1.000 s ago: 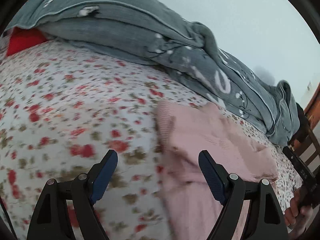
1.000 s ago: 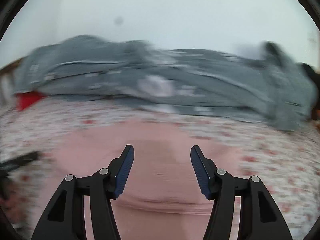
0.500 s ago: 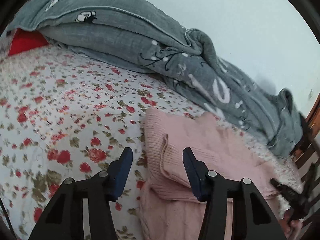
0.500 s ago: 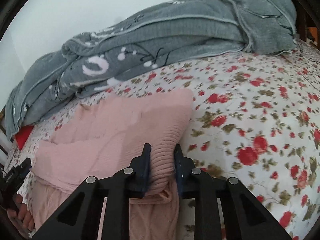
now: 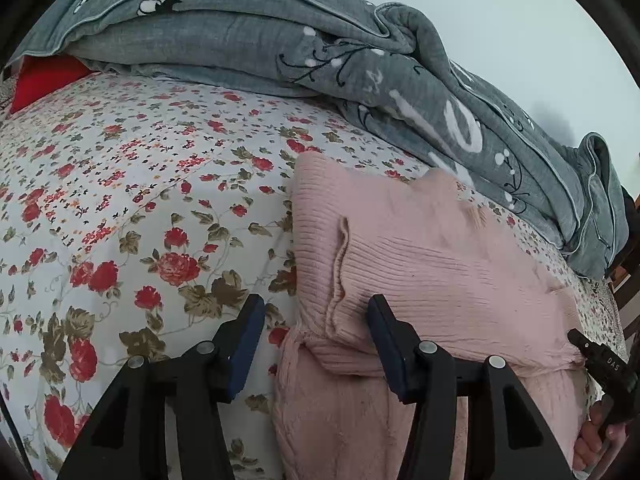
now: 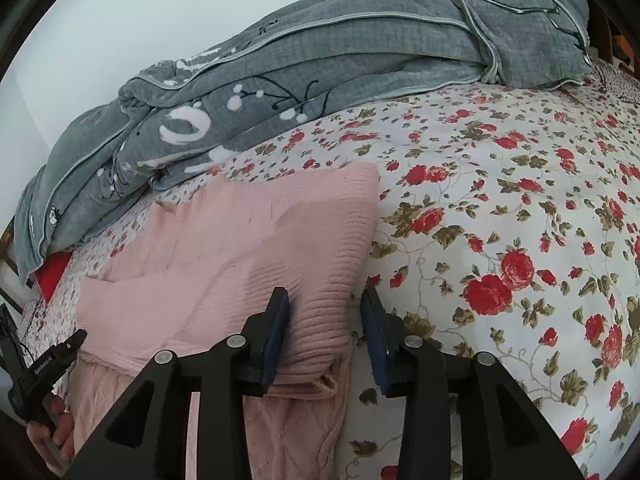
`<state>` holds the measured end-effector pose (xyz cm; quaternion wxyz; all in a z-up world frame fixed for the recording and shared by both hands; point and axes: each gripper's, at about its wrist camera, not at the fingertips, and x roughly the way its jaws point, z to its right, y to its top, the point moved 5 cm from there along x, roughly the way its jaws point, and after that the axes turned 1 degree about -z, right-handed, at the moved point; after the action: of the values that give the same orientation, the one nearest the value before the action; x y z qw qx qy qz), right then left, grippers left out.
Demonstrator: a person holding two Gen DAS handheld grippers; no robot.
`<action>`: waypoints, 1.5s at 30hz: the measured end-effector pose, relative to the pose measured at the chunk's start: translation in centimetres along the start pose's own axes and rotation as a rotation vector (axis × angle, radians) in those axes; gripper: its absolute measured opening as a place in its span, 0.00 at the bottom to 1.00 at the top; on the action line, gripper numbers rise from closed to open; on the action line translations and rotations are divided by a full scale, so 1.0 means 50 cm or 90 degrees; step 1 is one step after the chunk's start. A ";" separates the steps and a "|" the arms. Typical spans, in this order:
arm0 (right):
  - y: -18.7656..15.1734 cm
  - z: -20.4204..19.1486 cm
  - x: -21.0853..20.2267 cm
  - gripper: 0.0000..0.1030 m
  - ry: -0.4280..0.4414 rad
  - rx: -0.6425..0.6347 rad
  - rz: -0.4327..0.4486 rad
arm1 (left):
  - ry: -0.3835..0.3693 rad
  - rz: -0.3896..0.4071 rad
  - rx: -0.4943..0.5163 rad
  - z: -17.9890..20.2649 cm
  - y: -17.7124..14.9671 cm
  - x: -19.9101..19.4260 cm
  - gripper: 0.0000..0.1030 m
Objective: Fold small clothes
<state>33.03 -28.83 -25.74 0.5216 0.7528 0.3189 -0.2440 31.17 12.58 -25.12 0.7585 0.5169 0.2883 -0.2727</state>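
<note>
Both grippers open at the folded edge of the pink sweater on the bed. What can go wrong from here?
1. The pink sweater is thick ribbed knit; its folded-over layer looks puffy and may spring back open now that the left gripper and right gripper are open.
2. A loose flap stands up near the left corner, so a pad could snag it when withdrawing.

Pale pink ribbed sweater (image 5: 420, 264) ahead of the black, blue-padded left claw (image 5: 316, 320); white bedsheet (image 5: 132, 184) with red roses; grey quilt (image 5: 248, 40) with white-and-black floral print beyond.
</note>
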 end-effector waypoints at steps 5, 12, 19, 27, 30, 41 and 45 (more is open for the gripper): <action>-0.003 -0.006 -0.002 0.41 -0.009 -0.011 -0.002 | 0.004 0.001 0.006 -0.005 0.001 -0.001 0.52; -0.008 -0.015 -0.004 0.48 -0.018 -0.029 -0.008 | 0.004 0.002 0.007 -0.002 -0.002 -0.002 0.53; -0.011 -0.021 -0.007 0.54 -0.024 -0.034 -0.006 | 0.001 0.001 0.010 0.005 -0.004 -0.002 0.55; -0.012 -0.018 -0.008 0.55 -0.016 -0.026 -0.005 | -0.006 -0.001 0.015 0.008 -0.005 -0.001 0.57; -0.012 -0.019 -0.008 0.55 -0.016 -0.026 -0.005 | -0.009 -0.003 0.017 0.010 -0.006 0.000 0.59; -0.013 -0.022 -0.009 0.55 -0.016 -0.024 -0.006 | -0.009 -0.003 0.020 0.014 -0.007 0.001 0.61; -0.013 -0.022 -0.009 0.55 -0.016 -0.024 -0.006 | -0.009 -0.003 0.020 0.014 -0.007 0.001 0.62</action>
<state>32.28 -27.73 -25.47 0.5384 0.7383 0.3203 -0.2499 31.08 11.81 -25.18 0.7517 0.5262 0.2797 -0.2827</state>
